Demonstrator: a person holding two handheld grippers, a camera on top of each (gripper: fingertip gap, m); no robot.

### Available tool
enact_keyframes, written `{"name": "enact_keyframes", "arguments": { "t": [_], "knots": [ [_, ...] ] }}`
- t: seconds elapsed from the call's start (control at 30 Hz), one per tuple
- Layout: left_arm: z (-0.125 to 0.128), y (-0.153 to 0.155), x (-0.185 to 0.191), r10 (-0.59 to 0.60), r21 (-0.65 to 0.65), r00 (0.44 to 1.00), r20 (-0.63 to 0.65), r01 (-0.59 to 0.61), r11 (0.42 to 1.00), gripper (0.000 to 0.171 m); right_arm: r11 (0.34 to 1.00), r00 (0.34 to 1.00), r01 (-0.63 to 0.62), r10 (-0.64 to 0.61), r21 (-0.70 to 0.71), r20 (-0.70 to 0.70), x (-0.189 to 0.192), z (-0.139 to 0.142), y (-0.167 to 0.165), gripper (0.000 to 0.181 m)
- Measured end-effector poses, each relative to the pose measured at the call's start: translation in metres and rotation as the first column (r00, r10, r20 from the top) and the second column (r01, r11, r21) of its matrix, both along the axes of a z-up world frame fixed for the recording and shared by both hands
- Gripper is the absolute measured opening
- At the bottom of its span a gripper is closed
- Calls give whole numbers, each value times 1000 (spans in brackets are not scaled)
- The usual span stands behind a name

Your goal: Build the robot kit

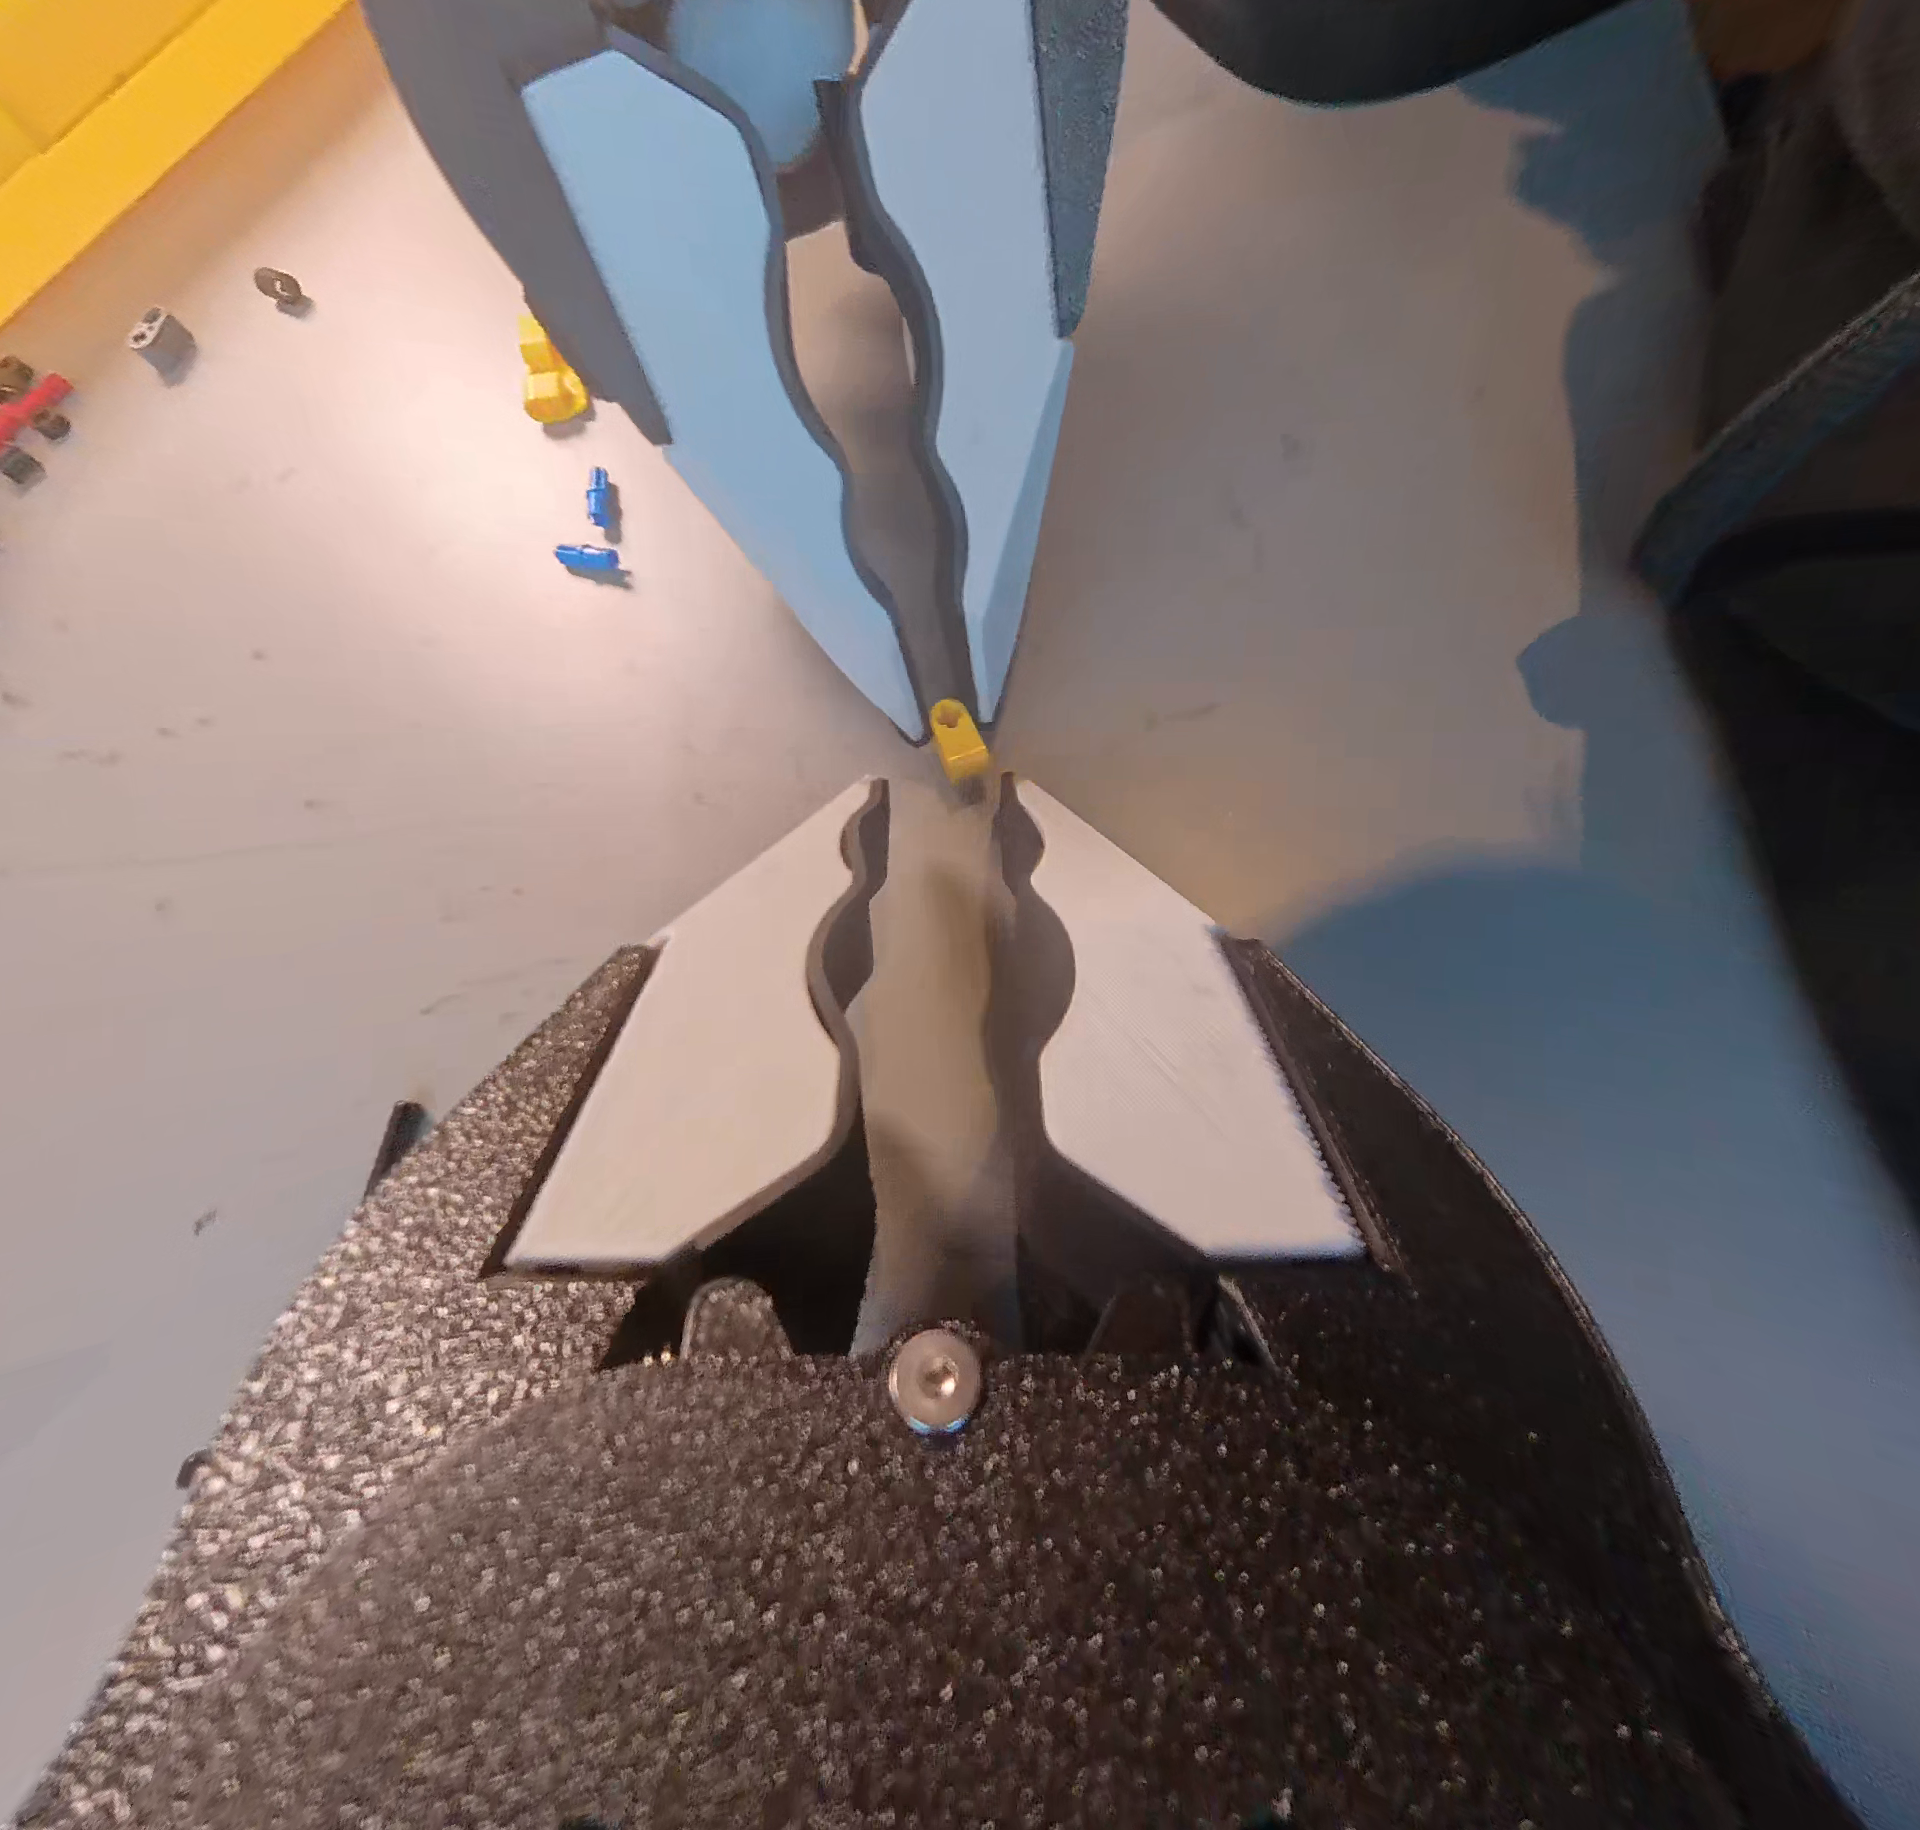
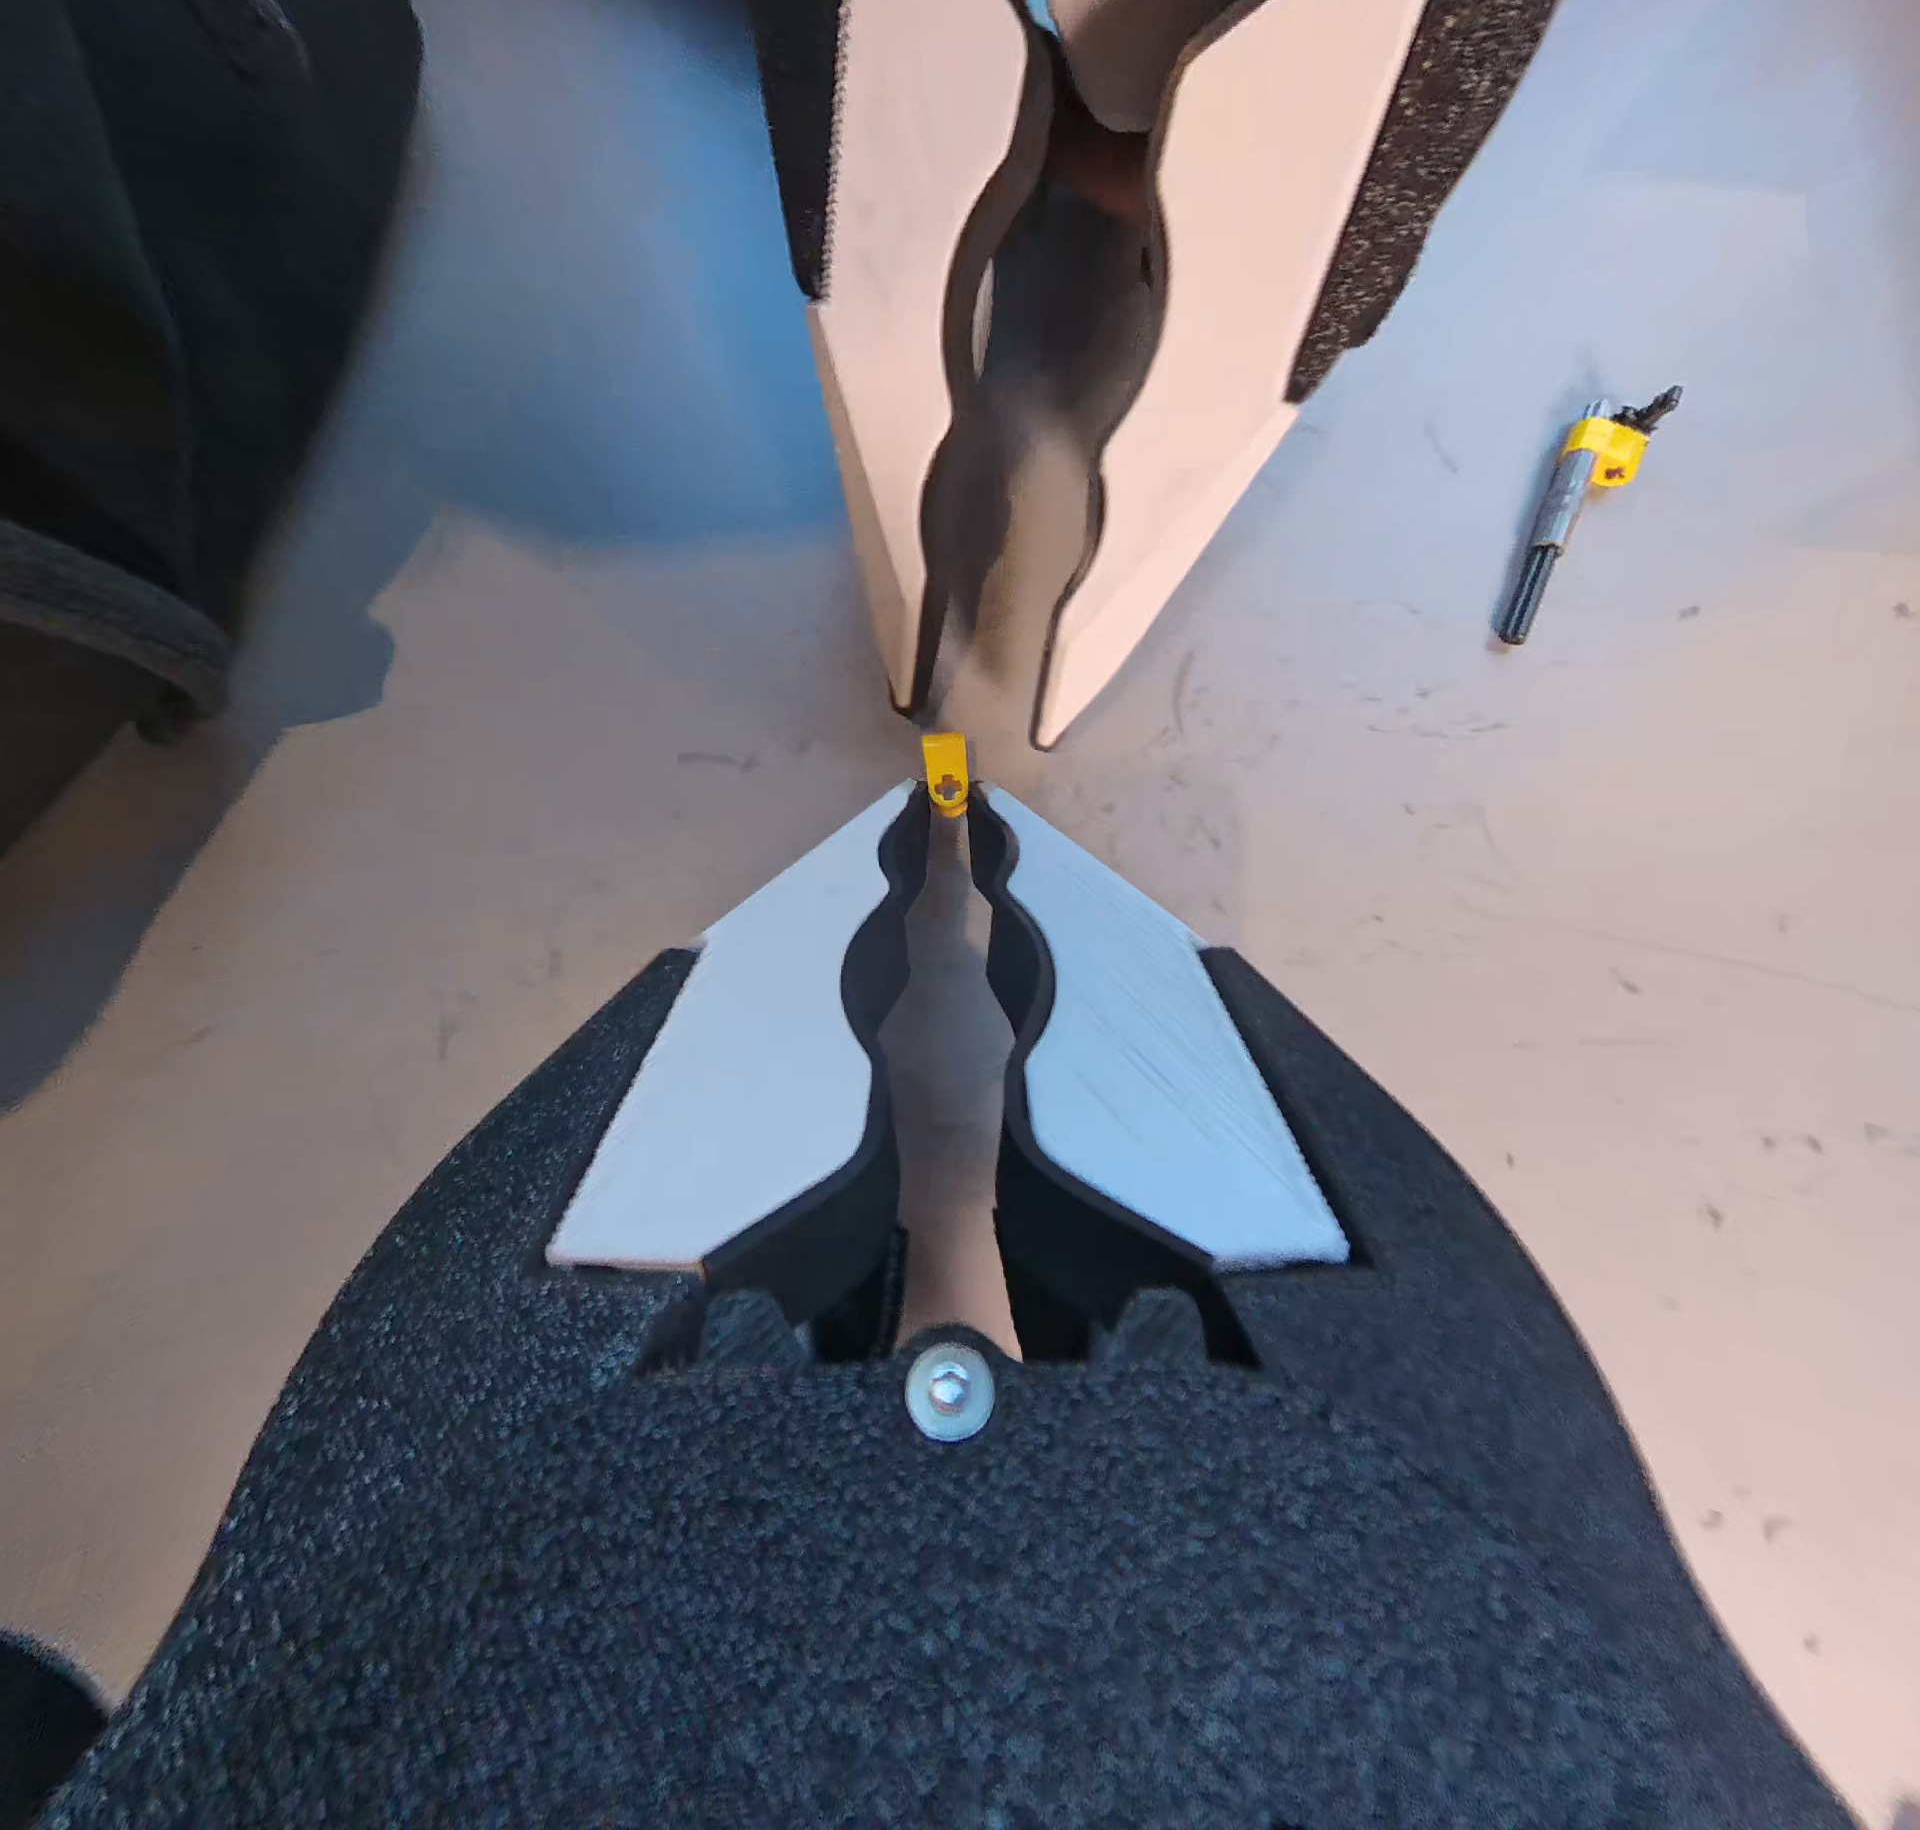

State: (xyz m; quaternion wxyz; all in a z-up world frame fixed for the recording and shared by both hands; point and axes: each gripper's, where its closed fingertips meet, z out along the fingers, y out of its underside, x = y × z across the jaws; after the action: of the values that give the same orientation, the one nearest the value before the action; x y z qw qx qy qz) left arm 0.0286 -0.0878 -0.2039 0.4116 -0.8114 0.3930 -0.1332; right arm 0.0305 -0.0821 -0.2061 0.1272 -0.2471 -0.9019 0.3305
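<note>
A small yellow plastic connector sits pinched in the right gripper fingers, left gripper fingers parted.

The left gripper and right gripper point tip to tip, nearly meeting. The right gripper's fingers are pinched close together at the tips, while the left gripper's fingers stand slightly apart.
</note>
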Motion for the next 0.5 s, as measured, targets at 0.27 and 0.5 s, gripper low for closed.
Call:
{"name": "enact_keyframes", "arguments": {
  "t": [0.27, 0.5],
  "knots": [
    [-5, -5, 4, -28, -27, 1000, -11, 28, 999, 17, 988, 985, 151, -148, 29, -87, -21, 5, 27, 8],
    [1, 8, -10, 61, 12, 998, 1, -61, 998, 26, 948, 947, 313, -307, 53, -97, -7, 19, 86, 17]
  ]
}}
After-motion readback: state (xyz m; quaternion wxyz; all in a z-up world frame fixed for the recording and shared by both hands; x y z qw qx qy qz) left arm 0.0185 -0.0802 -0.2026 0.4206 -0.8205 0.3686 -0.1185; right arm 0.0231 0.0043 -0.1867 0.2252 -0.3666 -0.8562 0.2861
